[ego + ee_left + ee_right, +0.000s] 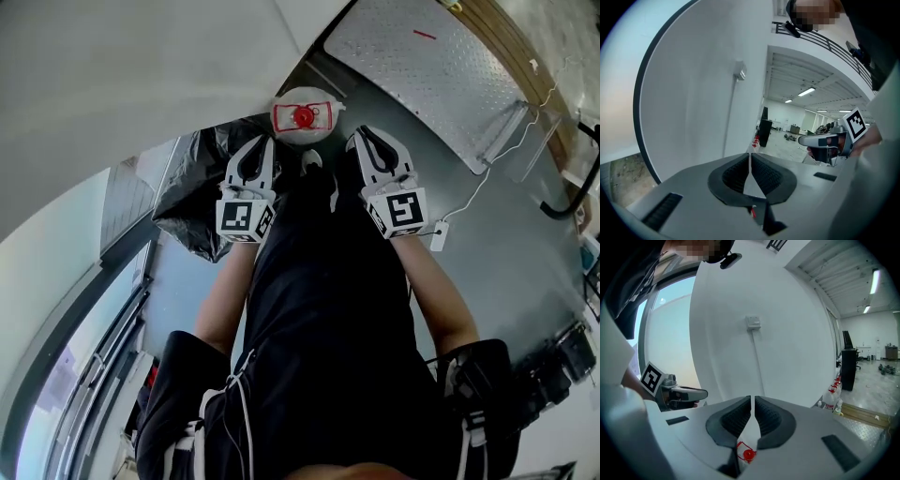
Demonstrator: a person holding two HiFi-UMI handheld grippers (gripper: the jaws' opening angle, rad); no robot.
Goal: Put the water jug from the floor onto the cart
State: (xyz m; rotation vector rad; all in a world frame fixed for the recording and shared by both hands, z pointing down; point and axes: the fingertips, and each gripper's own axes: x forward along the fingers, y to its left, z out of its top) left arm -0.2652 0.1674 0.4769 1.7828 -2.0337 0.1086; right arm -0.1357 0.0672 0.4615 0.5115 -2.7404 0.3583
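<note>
The water jug, clear with a red cap and a red-edged label, stands on the grey floor by the foot of a white pillar. My left gripper hovers just near-left of it, and my right gripper just near-right. Both are shut and hold nothing. In the right gripper view the jug's red cap shows below the closed jaws. The left gripper view shows closed jaws and the right gripper beside them. The cart's ribbed metal deck lies at the upper right.
A crumpled black plastic bag lies left of the jug against the pillar. A white cable with a plug runs across the floor at the right. The person's black-trousered legs fill the middle. More jugs stand by the wall.
</note>
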